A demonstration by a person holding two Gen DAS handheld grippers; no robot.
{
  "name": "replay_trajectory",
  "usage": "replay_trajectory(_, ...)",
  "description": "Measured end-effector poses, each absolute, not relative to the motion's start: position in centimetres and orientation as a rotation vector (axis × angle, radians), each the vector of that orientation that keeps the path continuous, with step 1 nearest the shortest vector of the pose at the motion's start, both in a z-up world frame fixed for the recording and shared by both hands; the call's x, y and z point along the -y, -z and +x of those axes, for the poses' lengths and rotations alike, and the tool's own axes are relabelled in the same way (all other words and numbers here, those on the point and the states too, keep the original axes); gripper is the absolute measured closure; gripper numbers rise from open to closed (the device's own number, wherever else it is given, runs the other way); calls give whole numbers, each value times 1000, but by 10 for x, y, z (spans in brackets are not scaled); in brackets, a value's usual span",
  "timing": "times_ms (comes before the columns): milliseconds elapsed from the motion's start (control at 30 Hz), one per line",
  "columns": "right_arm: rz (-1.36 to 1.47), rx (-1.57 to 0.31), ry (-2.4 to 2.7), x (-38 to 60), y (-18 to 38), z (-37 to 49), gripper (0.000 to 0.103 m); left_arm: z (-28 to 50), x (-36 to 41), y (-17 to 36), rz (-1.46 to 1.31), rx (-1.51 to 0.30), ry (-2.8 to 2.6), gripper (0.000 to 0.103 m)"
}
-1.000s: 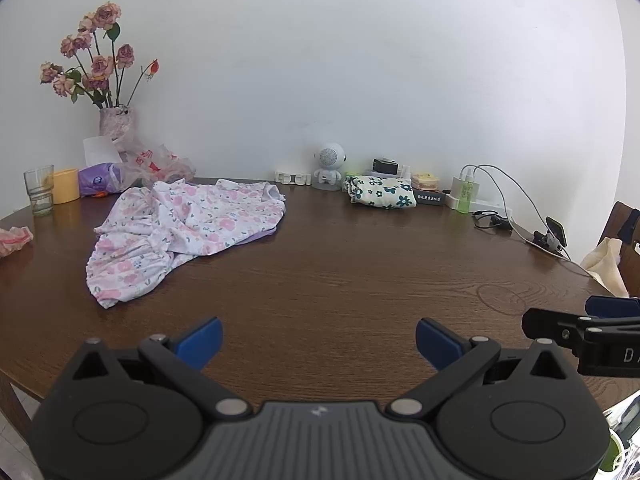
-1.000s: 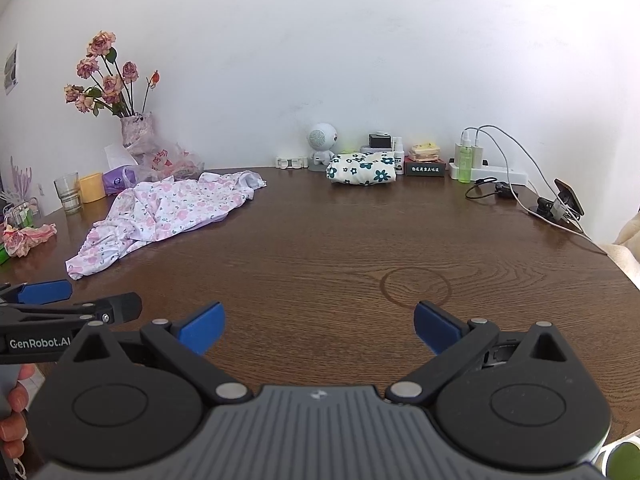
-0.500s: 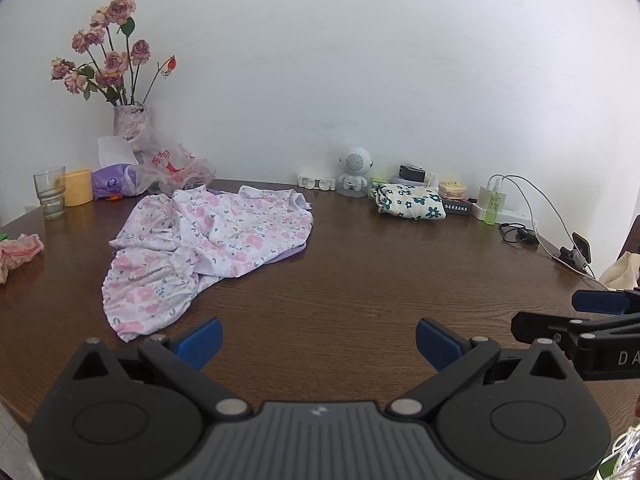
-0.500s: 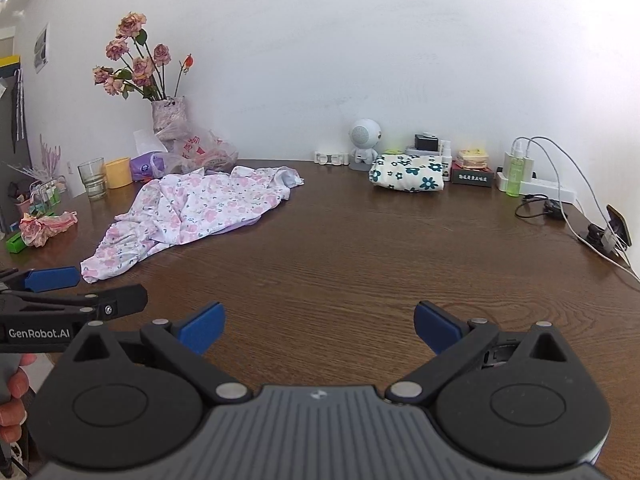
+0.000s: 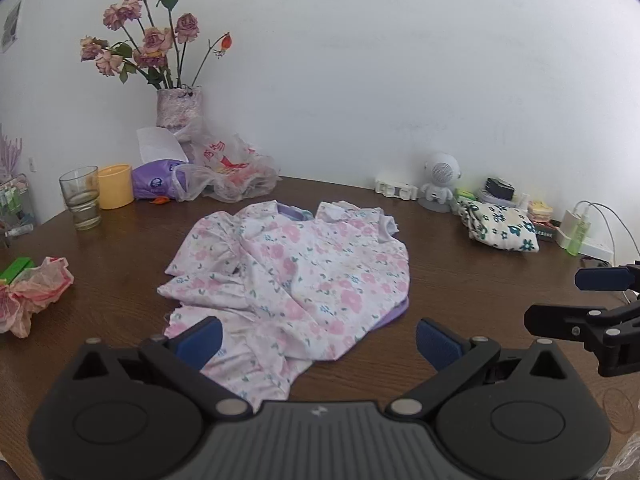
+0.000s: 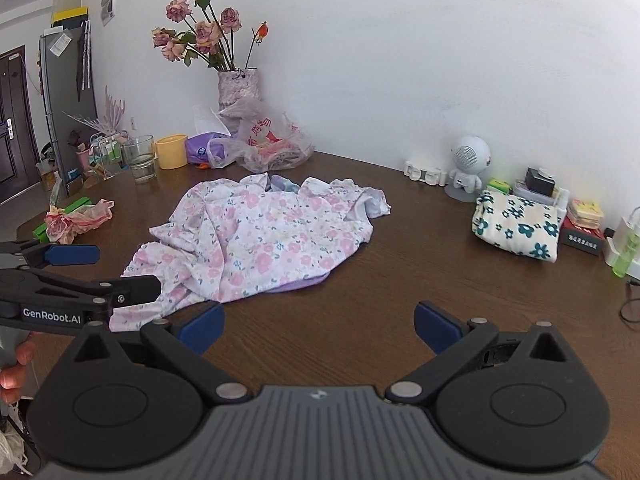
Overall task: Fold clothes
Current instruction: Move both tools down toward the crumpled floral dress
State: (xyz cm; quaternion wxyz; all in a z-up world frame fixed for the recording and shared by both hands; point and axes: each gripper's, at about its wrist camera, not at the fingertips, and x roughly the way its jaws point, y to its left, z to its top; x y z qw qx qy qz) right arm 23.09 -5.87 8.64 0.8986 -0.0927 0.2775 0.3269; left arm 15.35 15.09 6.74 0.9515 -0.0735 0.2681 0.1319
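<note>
Left wrist view: a pink floral garment (image 5: 296,280) lies crumpled and unfolded at the centre of the brown table (image 5: 460,280), sleeves and hem bunched, a purple layer showing at its 5 o'clock edge. At 2 o'clock a blue-flowered cloth (image 5: 500,228) sits as a neat folded bundle by the wall, so by the look of it one piece is folded and the pink one is left to do. The left gripper (image 5: 318,342) hangs low over the garment's near hem, level and pointed toward 12 o'clock, its blue fingers spread wide and holding nothing. The right gripper (image 5: 576,300) juts in from 3 o'clock, off the fabric; its near edge may be hidden, so contact cannot be ruled out.

Right wrist view: the garment (image 6: 260,240) spreads from centre toward 9 o'clock, still rumpled; the cloth (image 6: 520,226) rests folded at 2 o'clock. The right gripper (image 6: 318,326) is held level over bare wood just off the garment's 5 o'clock edge, fingers wide apart and empty. The left gripper (image 6: 96,272) reaches in from 9 o'clock above the near hem, a hand (image 6: 14,368) visible behind it.
</note>
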Motion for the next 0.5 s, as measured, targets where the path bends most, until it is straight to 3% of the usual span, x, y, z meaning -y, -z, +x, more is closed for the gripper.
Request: replay_trajectory(500,-193,-711,-646,-71,-82,423,0,301,-255,-73,-185,-655,-514,0)
